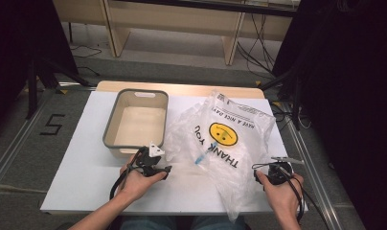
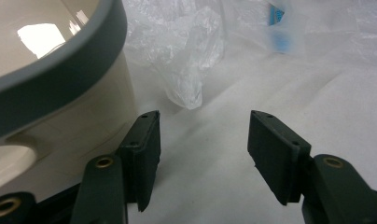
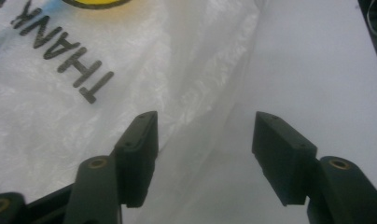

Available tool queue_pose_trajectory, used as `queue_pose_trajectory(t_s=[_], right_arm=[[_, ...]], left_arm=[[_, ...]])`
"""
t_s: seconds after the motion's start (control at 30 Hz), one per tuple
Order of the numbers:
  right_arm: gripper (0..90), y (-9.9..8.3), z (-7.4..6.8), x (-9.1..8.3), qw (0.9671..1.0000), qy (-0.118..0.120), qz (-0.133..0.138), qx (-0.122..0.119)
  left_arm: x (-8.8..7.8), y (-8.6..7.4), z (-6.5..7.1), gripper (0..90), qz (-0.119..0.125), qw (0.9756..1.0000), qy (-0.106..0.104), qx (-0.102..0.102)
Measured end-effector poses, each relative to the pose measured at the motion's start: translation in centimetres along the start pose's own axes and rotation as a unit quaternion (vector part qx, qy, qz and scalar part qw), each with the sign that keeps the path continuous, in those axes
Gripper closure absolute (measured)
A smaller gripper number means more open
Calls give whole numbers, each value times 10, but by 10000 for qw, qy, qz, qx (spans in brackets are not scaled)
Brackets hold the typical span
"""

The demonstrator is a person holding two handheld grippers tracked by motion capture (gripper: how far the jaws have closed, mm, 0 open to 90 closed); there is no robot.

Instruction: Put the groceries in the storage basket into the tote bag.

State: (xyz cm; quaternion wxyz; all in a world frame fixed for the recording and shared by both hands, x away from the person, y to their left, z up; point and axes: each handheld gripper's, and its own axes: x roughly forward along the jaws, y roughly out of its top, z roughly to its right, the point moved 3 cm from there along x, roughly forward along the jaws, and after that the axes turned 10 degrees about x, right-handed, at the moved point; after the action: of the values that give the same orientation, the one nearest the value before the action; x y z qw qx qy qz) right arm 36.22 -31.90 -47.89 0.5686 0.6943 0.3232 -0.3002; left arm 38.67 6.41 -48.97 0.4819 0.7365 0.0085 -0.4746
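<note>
Our right tool [image 3: 203, 154] stands open over the edge of the plastic bag [image 3: 107, 116], gripping nothing; our left tool [image 2: 203, 154], also open and empty, sits beside the bin [image 2: 60, 79]. The thin film just ahead could slip or bunch if we pinch too little.

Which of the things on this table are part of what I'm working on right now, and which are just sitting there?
In the job:
- clear plastic bag printed THANK YOU
- blue item showing through the bag
- left gripper, jaws open beside the bag's corner
- right gripper, jaws open over the bag's edge

Lying about:
- grey-rimmed bin
- cables on the floor
</note>
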Motion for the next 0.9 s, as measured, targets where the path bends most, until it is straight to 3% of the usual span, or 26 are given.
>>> queue_pose_trajectory(t_s=[0.07, 0.2, 0.37, 0.43, 0.57, 0.7, 0.8, 0.9], right_arm=[[472, -4, -1, 5, 9994, 224, -216, 125], [573, -8, -3, 12, 9982, 348, -489, 68], [791, -6, -1, 14, 9981, 223, -498, -284], [879, -5, -1, 14, 9975, 276, -528, -368], [900, 1, 3, 13, 9970, 193, -510, -549], [900, 14, 17, 13, 9971, -60, -361, -669], [900, 22, 30, 16, 9968, -286, -248, -701], [900, 26, 35, 17, 9966, -363, -204, -706]], left_arm=[[0, 0, 0, 438, -8, 10000, -4, 9], [1, 0, 0, 439, -13, 10000, -1, 10], [2, -1, -1, 439, -22, 10000, -12, 13], [2, -1, -1, 439, -32, 10000, -15, 13], [3, 0, 0, 434, -11, 9999, -84, -62], [7, 1, 2, 429, 2, 9995, -261, -165], [10, 1, 5, 418, -63, 9997, -194, -139], [12, 0, 7, 414, -137, 9997, -151, -167]])
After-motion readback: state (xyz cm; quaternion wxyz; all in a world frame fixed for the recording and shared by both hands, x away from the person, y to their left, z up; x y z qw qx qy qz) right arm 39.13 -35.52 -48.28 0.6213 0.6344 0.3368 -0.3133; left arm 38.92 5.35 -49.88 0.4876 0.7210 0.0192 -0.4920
